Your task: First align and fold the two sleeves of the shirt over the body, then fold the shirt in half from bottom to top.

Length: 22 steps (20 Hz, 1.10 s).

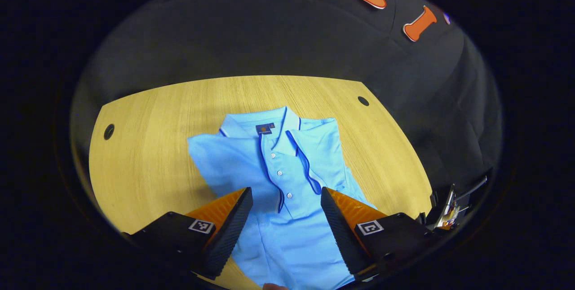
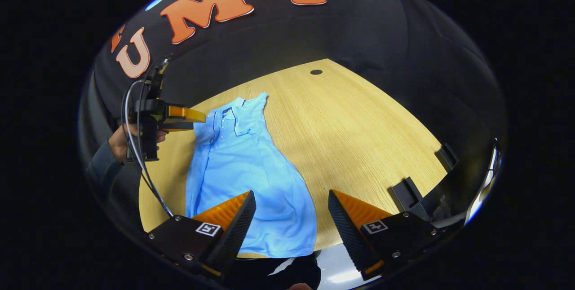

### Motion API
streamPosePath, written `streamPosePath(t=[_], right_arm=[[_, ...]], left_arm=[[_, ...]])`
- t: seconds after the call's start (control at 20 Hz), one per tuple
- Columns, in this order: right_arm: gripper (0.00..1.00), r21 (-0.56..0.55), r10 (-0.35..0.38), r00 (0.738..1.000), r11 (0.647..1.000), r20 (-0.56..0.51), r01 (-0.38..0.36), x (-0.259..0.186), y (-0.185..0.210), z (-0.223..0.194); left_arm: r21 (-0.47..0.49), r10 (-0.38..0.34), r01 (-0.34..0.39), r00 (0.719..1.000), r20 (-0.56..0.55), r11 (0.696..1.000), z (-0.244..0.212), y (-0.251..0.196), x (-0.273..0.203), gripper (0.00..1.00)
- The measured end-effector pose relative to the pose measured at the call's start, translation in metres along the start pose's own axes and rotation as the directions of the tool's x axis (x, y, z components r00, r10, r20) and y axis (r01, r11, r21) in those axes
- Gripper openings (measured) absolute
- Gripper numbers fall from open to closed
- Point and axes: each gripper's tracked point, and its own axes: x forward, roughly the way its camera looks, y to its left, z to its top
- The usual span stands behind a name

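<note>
We see a light blue polo shirt with dark blue trim (image 1: 287, 169) lying flat on a yellow wooden table top (image 1: 148, 146). Its collar (image 1: 263, 126) points to the far side of the table, toward the black cloth wall. Small white buttons (image 1: 279, 173) run down the front under the collar. Both short sleeves are folded in over the body, so the shirt looks like a long narrow shape. In the right gripper view the same shirt (image 2: 245, 177) runs from the far collar down to its bottom hem near the close edge of the table (image 2: 359, 137).

In the left gripper view, the left gripper (image 1: 286, 216) hangs over the middle of the shirt. Its two fingers are wide apart, one on each side of the button line, and nothing is between them. We cannot tell if the tips touch the cloth.

In the right gripper view, the right gripper (image 2: 291, 218) is near the bottom hem of the shirt. Its fingers are also wide apart and hold nothing. The hem lies between them and a bit to the left.

Farther off in that view we see the left gripper (image 2: 179, 117) up by the collar, with a hand (image 2: 119, 142) in a dark sleeve holding it.

Round dark holes (image 1: 108, 131) sit near the table's far corners.
</note>
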Motion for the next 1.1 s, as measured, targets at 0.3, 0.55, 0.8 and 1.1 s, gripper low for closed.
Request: streamPosePath(t=[0.3, 0.55, 0.8, 1.1], right_arm=[[0.99, -0.083, 0.071, 0.995, 0.994, -0.077, -0.077, 0.019, 0.001, -0.026], [0.99, -0.144, 0.098, 0.984, 0.982, -0.149, -0.119, 0.033, 0.008, -0.053], [0.99, -0.186, 0.078, 0.976, 0.976, -0.203, -0.117, 0.038, 0.004, -0.074], [0.99, -0.209, 0.038, 0.963, 0.973, -0.267, -0.096, 0.039, -0.007, -0.106]], left_arm=[[-0.070, 0.058, -0.057, 0.998, 0.004, 0.996, -0.062, 0.009, -0.057, 0.99], [-0.125, 0.119, -0.120, 0.993, -0.017, 0.985, -0.124, 0.024, -0.098, 0.99], [-0.163, 0.164, -0.170, 0.985, -0.047, 0.972, -0.187, 0.028, -0.122, 0.99], [-0.122, 0.193, -0.205, 0.976, -0.103, 0.971, -0.247, 0.010, -0.130, 0.99]])
